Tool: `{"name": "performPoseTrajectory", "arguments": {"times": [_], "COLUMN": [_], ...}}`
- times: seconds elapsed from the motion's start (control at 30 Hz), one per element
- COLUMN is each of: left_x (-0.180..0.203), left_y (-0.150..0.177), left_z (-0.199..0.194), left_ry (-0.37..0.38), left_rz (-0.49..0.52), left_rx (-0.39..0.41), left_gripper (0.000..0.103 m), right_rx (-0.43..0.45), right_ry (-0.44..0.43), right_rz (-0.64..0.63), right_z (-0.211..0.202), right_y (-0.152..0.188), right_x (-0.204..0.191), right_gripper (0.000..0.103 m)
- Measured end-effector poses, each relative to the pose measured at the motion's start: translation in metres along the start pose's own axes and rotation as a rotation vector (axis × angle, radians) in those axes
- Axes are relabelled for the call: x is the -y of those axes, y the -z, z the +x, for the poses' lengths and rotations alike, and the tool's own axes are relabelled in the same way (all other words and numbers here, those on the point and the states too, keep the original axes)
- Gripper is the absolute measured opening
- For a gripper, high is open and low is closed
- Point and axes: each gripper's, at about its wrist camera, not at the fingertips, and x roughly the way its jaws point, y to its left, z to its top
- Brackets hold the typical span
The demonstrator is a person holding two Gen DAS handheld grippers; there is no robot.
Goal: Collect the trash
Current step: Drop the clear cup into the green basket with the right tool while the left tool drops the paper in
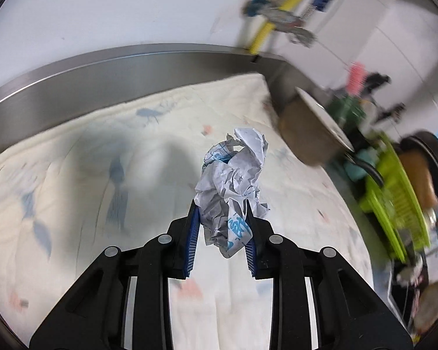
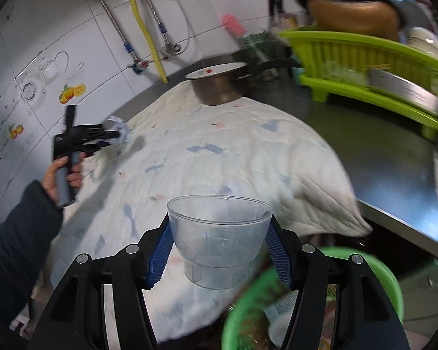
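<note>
crumpled paper (image 1: 233, 186) and clear cup (image 2: 219, 239), both gripped.

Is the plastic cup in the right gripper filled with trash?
No, the clear cup between the right gripper's pads is empty; you see straight through it.

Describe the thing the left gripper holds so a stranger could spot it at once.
Start at the white quilted cloth on the steel counter. Above it, the left gripper is shut on a crumpled paper ball: white with blue print, unlike the clear plastic cup in the right gripper.

left gripper (image 1: 222, 213): black, blue ribbed jaws; silver screws | sleeve (image 2: 20, 233): dark
</note>
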Motion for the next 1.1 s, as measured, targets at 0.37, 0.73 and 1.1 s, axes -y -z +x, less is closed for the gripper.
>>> {"name": "performPoseTrajectory", "arguments": {"times": [0.37, 0.73, 1.1], "left_x": [0.082, 0.174, 0.227], "left_y": [0.11, 0.224, 0.292], "left_z": [-0.095, -0.109, -0.076], "left_ry": [0.233, 0.349, 0.364], "left_rz": [0.148, 0.374, 0.478], "left_rx": [-0.037, -0.144, -0.267], "left_gripper": [0.027, 0.027, 0.027], "right_rx": [0.008, -0.018, -0.013], "right_ry": [0.233, 0.311, 0.349], "right_rz": [0.023, 0.117, 0.141], "right_z": [-0.061, -0.071, -0.078], "right_y": [0.09, 0.147, 0.166], "right_x": [0.038, 0.069, 0.079], "right_gripper": [0.058, 0.059, 0.059]}}
